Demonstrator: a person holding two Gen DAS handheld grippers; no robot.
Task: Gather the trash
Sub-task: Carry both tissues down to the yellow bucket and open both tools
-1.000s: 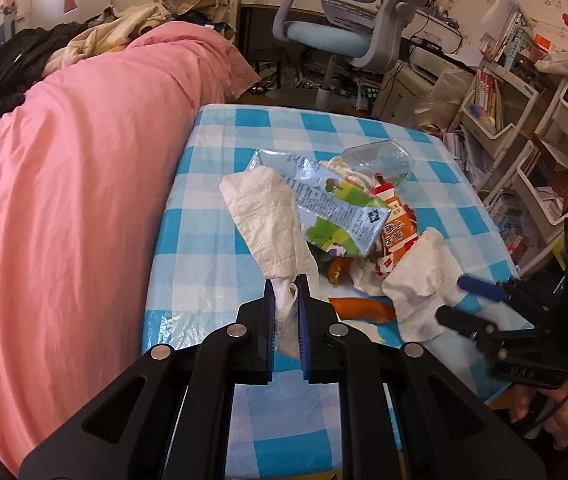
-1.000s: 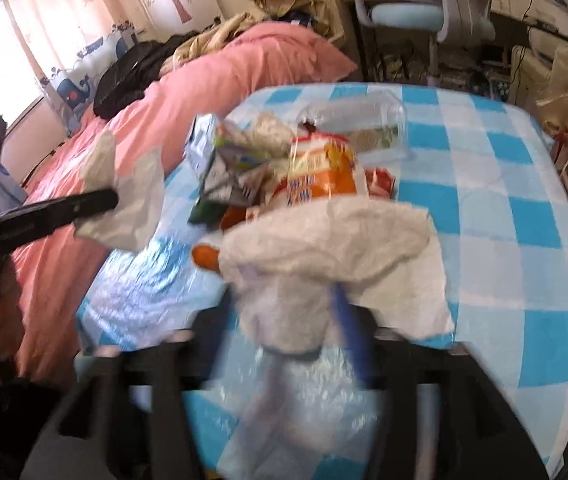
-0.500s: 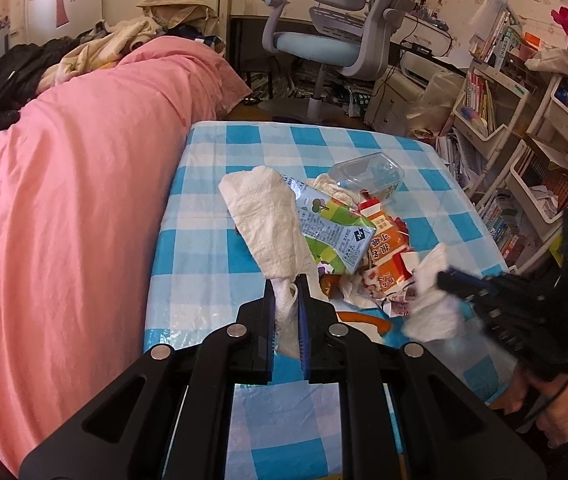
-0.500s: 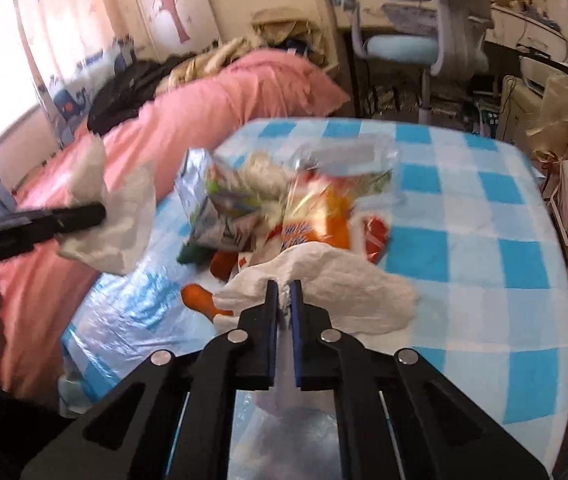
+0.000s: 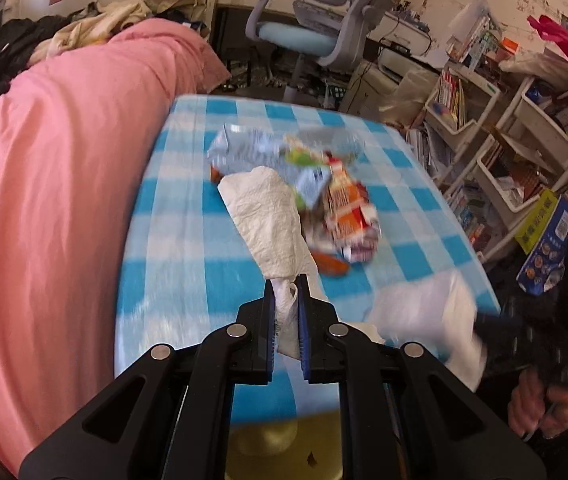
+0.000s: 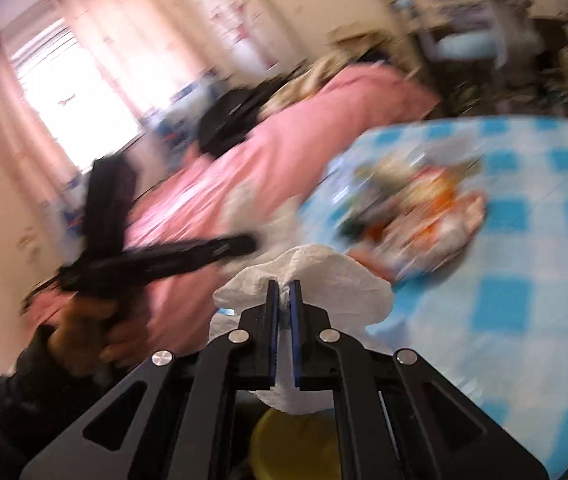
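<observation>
- Left gripper (image 5: 286, 312) is pinching a long tissue (image 5: 272, 212) above the yellow bin (image 5: 280, 452), presumably for dropping.
- Right gripper (image 6: 283, 312) is clamping a crumpled tissue (image 6: 324, 276) over that bin.

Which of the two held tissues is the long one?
The left gripper's tissue: a long strip. The right gripper's tissue is a short bunch.

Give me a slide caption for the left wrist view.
Left gripper pinching a white tissue above the checkered table, wrappers behind.
</observation>
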